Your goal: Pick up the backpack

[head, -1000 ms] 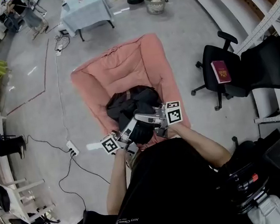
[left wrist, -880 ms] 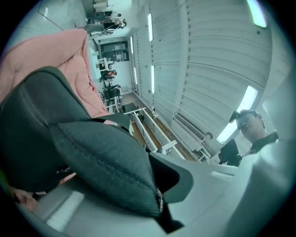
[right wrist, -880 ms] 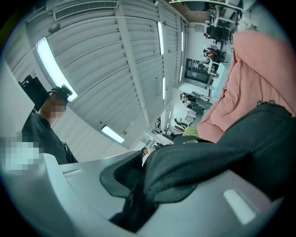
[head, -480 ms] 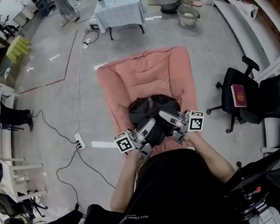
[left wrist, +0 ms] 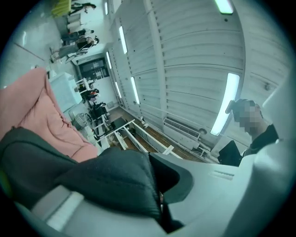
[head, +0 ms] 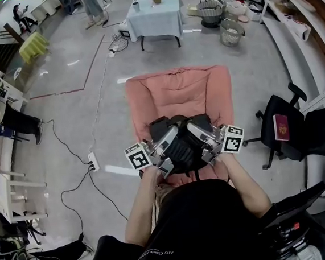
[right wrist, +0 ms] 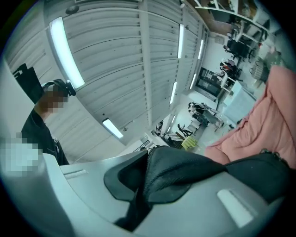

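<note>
A black backpack hangs just above the near end of a pink floor cushion in the head view. My left gripper is shut on a fold of the bag's left side; black fabric fills the jaws in the left gripper view. On the bag's right side my right gripper has just been closing its jaws, and a fold of black fabric is now pinched between them. Both grippers point slightly upward towards the ceiling.
A black office chair bearing a red book stands to the right. At the far end are a cloth-covered table and baskets. A power strip with cables lies on the floor to the left.
Both grippers have risen, taking the backpack up off the pink cushion. The right gripper's jaws have closed on the bag's fabric.
</note>
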`<state>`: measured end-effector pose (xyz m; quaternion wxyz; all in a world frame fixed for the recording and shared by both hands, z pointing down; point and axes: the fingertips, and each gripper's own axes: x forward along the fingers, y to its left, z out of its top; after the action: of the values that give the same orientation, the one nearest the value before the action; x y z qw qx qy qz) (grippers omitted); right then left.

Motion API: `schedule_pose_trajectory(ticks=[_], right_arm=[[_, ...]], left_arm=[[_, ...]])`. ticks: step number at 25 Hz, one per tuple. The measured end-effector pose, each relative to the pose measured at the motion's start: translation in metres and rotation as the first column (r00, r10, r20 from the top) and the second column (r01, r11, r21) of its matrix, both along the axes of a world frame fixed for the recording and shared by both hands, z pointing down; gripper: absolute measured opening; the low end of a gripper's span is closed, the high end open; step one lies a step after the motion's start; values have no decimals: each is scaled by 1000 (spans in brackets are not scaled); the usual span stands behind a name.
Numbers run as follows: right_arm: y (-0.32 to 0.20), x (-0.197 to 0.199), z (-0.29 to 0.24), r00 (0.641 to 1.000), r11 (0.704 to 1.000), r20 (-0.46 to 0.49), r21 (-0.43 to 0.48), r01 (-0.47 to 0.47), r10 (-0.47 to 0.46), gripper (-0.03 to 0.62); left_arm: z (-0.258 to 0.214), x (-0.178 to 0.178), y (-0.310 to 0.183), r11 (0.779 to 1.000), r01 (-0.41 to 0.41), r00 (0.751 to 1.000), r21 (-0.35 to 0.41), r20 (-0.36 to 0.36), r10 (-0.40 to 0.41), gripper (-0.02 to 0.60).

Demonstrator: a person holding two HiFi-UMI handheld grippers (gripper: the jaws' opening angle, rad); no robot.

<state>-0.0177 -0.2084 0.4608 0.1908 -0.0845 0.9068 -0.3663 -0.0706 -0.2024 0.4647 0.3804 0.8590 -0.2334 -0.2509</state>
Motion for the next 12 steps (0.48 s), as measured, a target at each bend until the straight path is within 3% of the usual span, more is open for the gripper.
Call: schedule_pose_trajectory(ticks=[4,8,12], right_arm=[[-8,-7,-64,999,989,-27,147,-31,35,30],[-27,0,-144,992,956,3,265,-126,129,40],[-21,1,-225,986,887,-11,439,-145,166,40]], left_arm=[[-64,-8,-10,993,43,998,114,43,-48,2],[-143,-11,-32,976,53,998,213,21,-58,2],[-224,-10,-31,927,67,995,370,47,-90,2]])
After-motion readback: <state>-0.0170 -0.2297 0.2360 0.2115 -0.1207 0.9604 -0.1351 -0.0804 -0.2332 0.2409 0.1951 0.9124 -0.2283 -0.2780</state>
